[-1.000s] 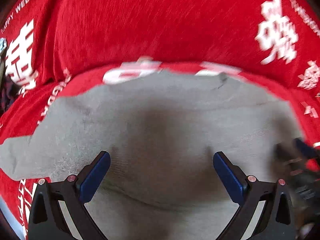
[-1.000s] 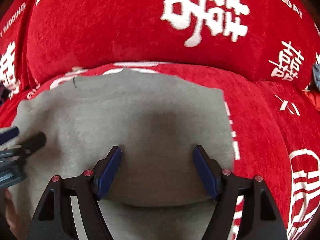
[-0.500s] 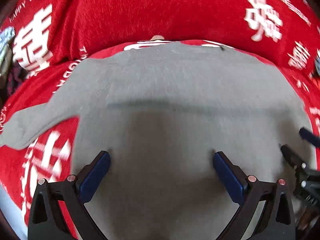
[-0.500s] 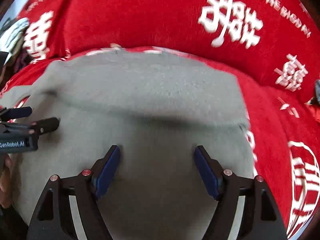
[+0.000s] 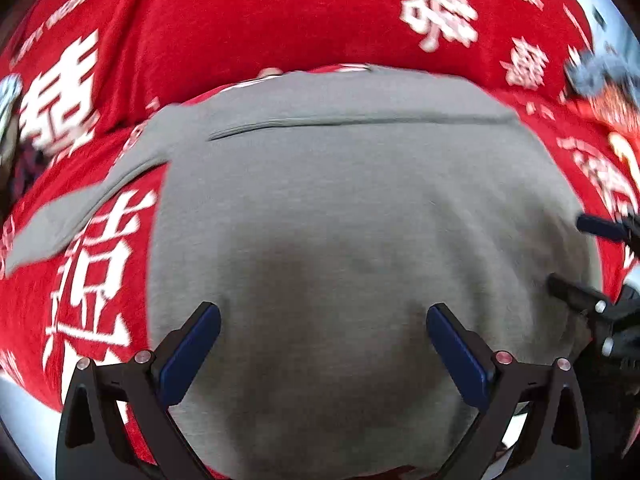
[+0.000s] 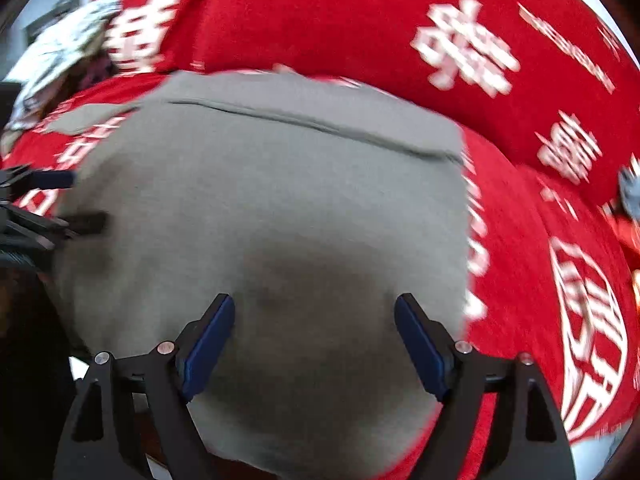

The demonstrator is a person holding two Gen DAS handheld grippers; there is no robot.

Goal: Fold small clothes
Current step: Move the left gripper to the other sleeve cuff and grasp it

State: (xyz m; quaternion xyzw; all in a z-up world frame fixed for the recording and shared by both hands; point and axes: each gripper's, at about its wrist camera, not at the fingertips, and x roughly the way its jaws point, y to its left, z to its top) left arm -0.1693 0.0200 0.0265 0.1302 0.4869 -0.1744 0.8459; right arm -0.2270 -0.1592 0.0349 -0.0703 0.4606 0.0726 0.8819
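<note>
A: Shirt (image 5: 352, 208) is lying flat on the red cover (image 5: 248, 12), below and ahead of both jaws.

B: Left gripper (image 5: 323, 346) is standing wide open, empty. Right gripper (image 6: 314, 342) has just been opening, nothing between.

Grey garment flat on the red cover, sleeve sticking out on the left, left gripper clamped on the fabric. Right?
Not clamped. The left wrist view shows the left gripper open above the grey garment, nothing pinched. The sleeve does stick out left over the red cover.
</note>
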